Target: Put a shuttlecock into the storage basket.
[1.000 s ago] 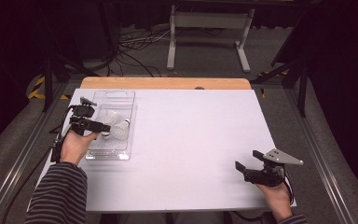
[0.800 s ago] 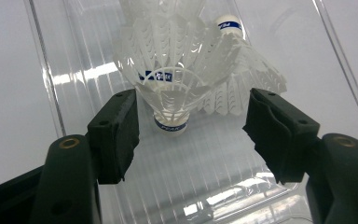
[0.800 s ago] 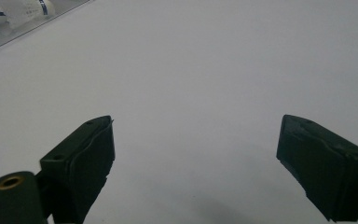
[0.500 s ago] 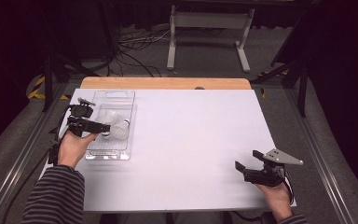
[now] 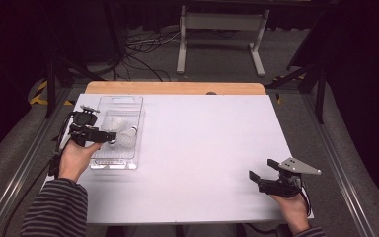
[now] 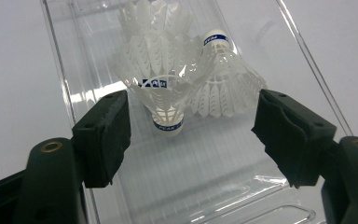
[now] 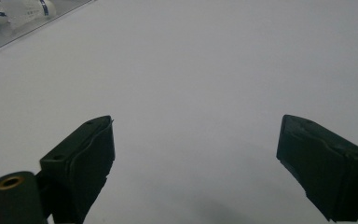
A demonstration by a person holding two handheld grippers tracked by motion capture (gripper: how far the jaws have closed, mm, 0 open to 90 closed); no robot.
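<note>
1. Two shuttlecocks lie in the clear plastic tray [image 6: 93,56]: the nearer shuttlecock [image 6: 161,88] points its cork at the gap between the jaws of the left gripper [image 6: 193,135], and the second shuttlecock [image 6: 223,79] leans against it on the right-jaw side, cork away.
2. The left gripper's jaws stand released and have just been opening; the nearer cork sits just ahead of the gap, closer to the left jaw, with neither pad touching it.
3. Beyond the left jaw, the tray's long wall runs close by, leaving little side room there; beyond the right jaw, the other wall slants away with more clearance.
4. Below and between the jaws, the ribbed tray floor lies bare up to the near end of the tray.
5. In the high view, the left gripper [image 5: 96,134] hovers over the tray's near half, at the left edge of the white tabletop [image 5: 207,148].
6. The right gripper [image 5: 264,181] is well apart, near the tabletop's right front corner, its jaws spread wide with nothing between them.
7. Ahead of the right gripper's jaws [image 7: 193,158], open white tabletop stretches to the tray's corner far off on the left-jaw side.
</note>
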